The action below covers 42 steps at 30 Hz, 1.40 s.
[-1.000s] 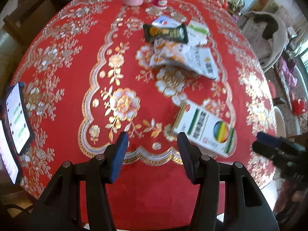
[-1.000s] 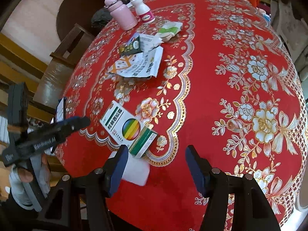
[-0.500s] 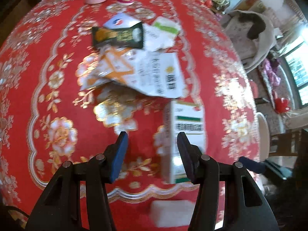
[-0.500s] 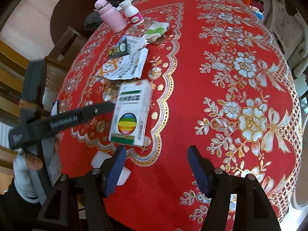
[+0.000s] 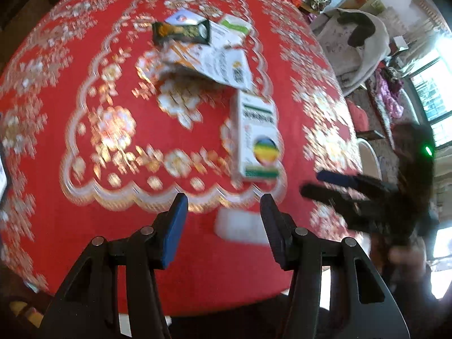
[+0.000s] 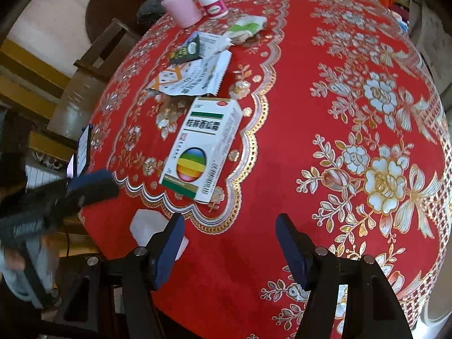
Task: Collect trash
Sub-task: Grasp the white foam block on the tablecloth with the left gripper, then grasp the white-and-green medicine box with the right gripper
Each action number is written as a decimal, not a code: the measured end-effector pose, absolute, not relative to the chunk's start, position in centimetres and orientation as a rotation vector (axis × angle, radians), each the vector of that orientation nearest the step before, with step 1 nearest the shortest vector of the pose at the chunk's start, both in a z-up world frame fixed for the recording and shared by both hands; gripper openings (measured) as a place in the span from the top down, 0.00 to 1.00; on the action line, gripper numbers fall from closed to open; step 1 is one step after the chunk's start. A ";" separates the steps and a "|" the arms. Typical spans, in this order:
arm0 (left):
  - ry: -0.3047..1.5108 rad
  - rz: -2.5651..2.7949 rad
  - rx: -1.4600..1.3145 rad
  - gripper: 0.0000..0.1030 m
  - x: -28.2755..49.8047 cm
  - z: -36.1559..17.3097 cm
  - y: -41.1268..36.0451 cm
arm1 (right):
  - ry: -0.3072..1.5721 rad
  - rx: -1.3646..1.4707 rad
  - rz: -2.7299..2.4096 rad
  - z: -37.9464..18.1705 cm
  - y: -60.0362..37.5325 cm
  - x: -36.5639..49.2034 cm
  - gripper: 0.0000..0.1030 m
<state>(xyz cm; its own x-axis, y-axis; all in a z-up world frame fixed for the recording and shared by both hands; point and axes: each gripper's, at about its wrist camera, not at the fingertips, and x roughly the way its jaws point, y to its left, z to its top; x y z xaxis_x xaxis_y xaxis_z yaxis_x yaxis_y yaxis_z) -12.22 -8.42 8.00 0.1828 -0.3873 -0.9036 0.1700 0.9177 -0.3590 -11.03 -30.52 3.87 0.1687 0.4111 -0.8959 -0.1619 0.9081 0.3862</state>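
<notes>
A white medicine box (image 5: 257, 138) with a rainbow oval lies flat on the red tablecloth (image 5: 84, 226), just inside its gold scalloped border. My left gripper (image 5: 223, 200) hovers open in front of the box, nothing between its fingers. The right wrist view shows the same box (image 6: 200, 147) ahead of my open, empty right gripper (image 6: 230, 220), with the left gripper (image 6: 90, 183) blurred off to the left of it. Farther back lie a torn white and orange wrapper (image 6: 195, 76), a dark green snack wrapper (image 6: 185, 50) and a crumpled green and white packet (image 6: 248, 26).
A pink bottle (image 6: 180, 5) and a white bottle (image 6: 212, 0) stand at the far edge. A white block (image 6: 147, 223) lies at the near table edge. Two phones (image 6: 83, 147) stand at the left edge. Chairs surround the round table.
The box has shifted from the table edge farther onto the cloth and turned lengthwise. My left gripper swung in beside it, then drew back to the left. The right gripper barely moved.
</notes>
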 end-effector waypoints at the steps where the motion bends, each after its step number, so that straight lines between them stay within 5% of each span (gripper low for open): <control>1: 1.333 -0.404 -0.202 0.50 -12.8 8.0 -8.8 | 1.345 0.230 0.409 3.8 -30.9 -11.0 0.38; 29: 1.276 -0.375 -0.036 0.47 -15.0 4.8 -12.7 | 1.337 0.221 0.453 4.3 -30.0 -8.8 0.37; 33: 1.301 -0.413 -0.081 0.57 -14.8 5.1 -11.8 | 1.332 0.228 0.447 4.2 -29.4 -8.4 0.36; 42: 1.243 -0.344 -0.113 0.59 -13.6 7.7 -7.9 | 1.312 0.218 0.407 3.5 -25.0 -5.7 0.35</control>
<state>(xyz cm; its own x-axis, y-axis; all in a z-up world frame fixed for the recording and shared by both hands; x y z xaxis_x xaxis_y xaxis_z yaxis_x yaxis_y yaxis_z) -13.64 -7.91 7.74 0.2787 -0.3164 -0.9068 0.1947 0.9432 -0.2693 -5.71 -25.00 3.47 0.1993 0.4096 -0.8902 -0.1666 0.9094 0.3811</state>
